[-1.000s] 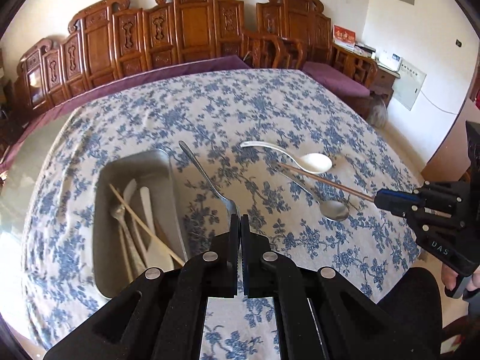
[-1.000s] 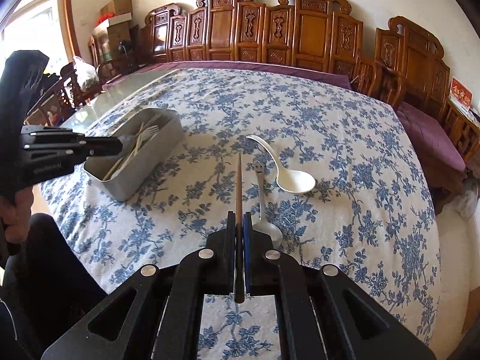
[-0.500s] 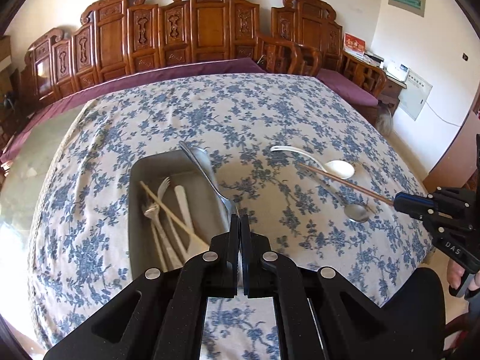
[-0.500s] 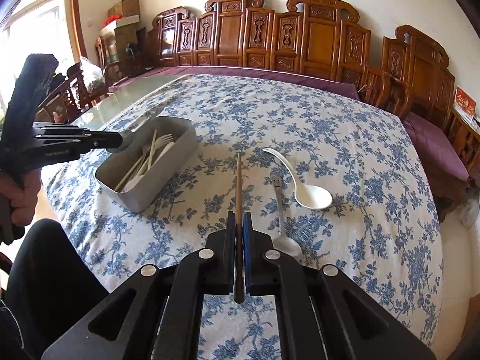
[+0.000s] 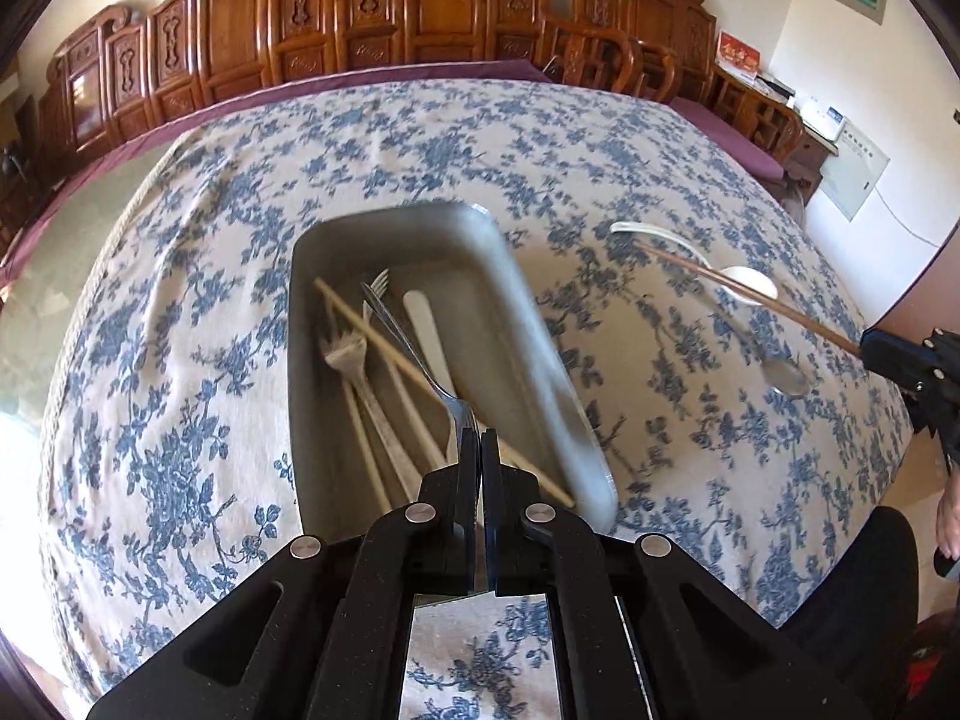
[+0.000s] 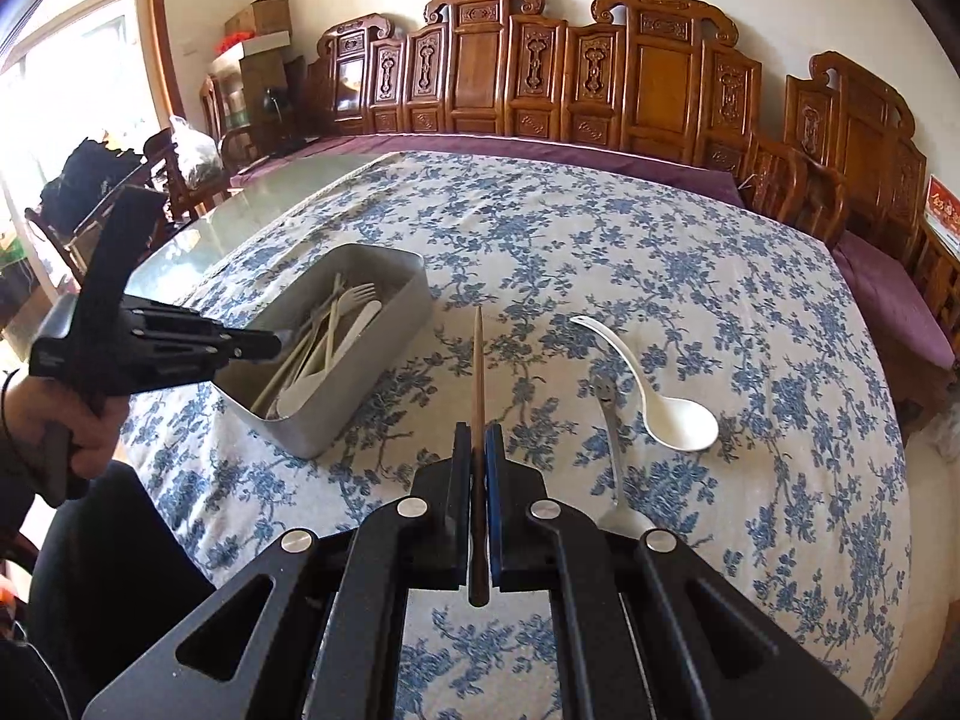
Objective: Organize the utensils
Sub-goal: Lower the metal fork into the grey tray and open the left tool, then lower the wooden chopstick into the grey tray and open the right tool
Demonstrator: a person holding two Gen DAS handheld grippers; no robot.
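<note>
My left gripper [image 5: 480, 438] is shut on a metal spoon [image 5: 408, 342], held over the grey metal tray [image 5: 540, 360], which holds forks, a chopstick and a white utensil. In the right wrist view the left gripper [image 6: 273, 343] hovers at the tray's [image 6: 384, 354] near end. My right gripper [image 6: 478, 435] is shut on a brown chopstick [image 6: 477, 372], held above the tablecloth to the right of the tray; it also shows in the left wrist view [image 5: 750, 294]. A white ceramic spoon [image 6: 654, 387] and a metal spoon [image 6: 615, 450] lie on the cloth to the right.
The table wears a blue floral cloth [image 6: 600, 240] with a bare glass strip [image 6: 240, 210] on the left. Carved wooden chairs [image 6: 540, 72] line the far side. A person's knee sits at the near table edge [image 6: 90, 540].
My left gripper has carried the metal spoon leftward from the cloth to above the tray. My right gripper has lifted and drawn back slightly with the chopstick.
</note>
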